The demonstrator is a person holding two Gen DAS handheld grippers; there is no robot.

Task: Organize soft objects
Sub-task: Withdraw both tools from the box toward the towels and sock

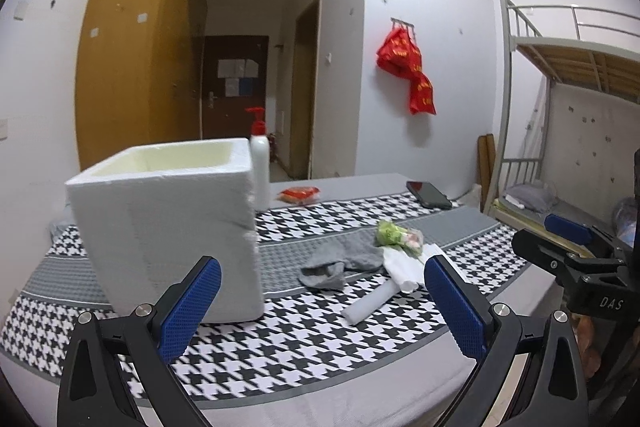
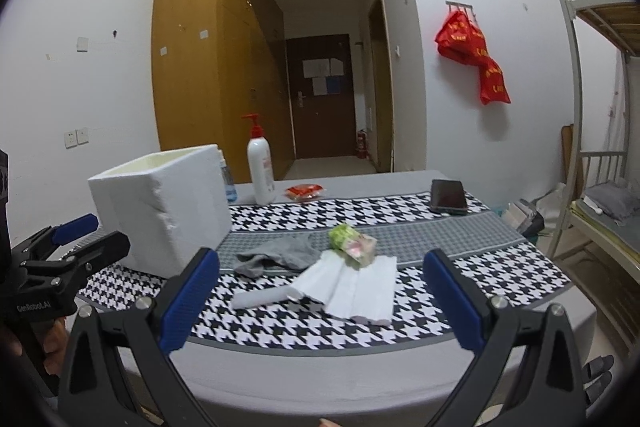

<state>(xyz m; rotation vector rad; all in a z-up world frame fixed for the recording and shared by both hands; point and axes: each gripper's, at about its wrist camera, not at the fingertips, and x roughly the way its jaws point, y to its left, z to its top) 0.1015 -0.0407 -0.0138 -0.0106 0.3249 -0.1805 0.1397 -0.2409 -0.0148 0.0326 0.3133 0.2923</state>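
- We see a bed, houndstooth cover.
- At 9 o'clock: foam box.
- Centre: grey sock, 2 white pads.
- At 12: pump bottle, red packet.
- At 2: phone.

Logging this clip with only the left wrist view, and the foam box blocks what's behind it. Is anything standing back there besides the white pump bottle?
Observer: Yes. A small clear bottle with a blue label stands between the foam box and the pump bottle.
Operator: The white stuff near the gray sock is partly blocked for me.
Observer: It is a white pleated sheet lying flat, with a white roll beside its left edge.
Operator: Is the right gripper holding anything?
Observer: No. The right gripper is empty, jaws wide apart.
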